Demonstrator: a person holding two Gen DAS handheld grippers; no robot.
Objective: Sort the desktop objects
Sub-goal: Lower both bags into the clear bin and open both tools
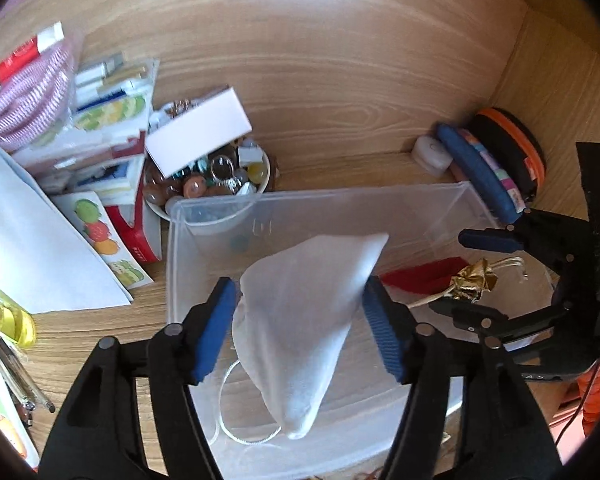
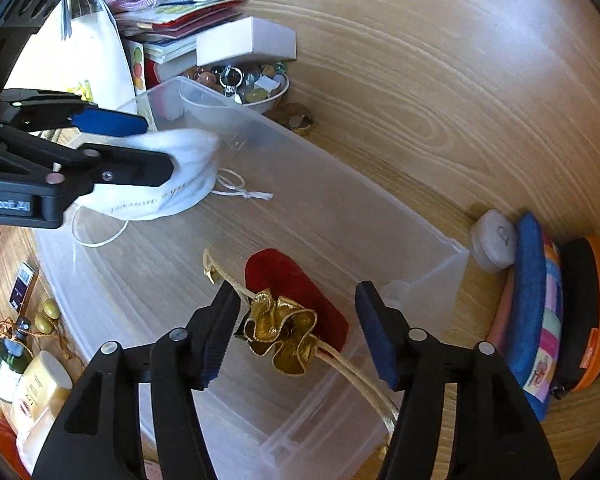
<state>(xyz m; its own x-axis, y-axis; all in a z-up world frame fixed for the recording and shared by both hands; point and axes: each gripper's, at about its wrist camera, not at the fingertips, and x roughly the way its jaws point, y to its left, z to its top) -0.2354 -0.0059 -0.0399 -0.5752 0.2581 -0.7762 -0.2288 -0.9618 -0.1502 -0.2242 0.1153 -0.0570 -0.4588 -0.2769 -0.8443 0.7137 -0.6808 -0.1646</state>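
Both grippers are hanging over a clear rectangular plastic storage bin (image 1: 380, 200) that is sitting on a pale wood-grain desktop (image 1: 340, 80).

Left gripper (image 1: 300, 328): its blue-padded jaws are standing apart. A white cloth face mask with thin elastic ear loops (image 1: 300, 320) is lying between them; the pads are sitting just beside its edges and are not pinching it. In the right wrist view the mask (image 2: 180, 168) is sagging at the jaw tips (image 2: 156, 144) above the bin's interior, with one ear loop trailing down toward the bin floor.

Right gripper (image 2: 296, 328): its jaws are standing apart. A red velvet drawstring pouch with a gold ruffled neck and gold cord (image 2: 292, 320) is lying between them, inside the bin. The gold ruffle is sitting close against the left pad; whether it is touching cannot be told. The right pad is standing clear of it. In the left wrist view the pouch (image 1: 432, 276) and the right gripper (image 1: 472, 272) are appearing at the bin's right end.

Surroundings: a white bowl of coloured glass beads (image 1: 220, 184) is standing just behind the bin's far left corner, with a small white cardboard box (image 1: 200, 132) resting on top of it. A blue patchwork zip case (image 2: 536, 320) and a black-and-orange round case (image 2: 592, 312) are leaning together beyond the bin's right end.
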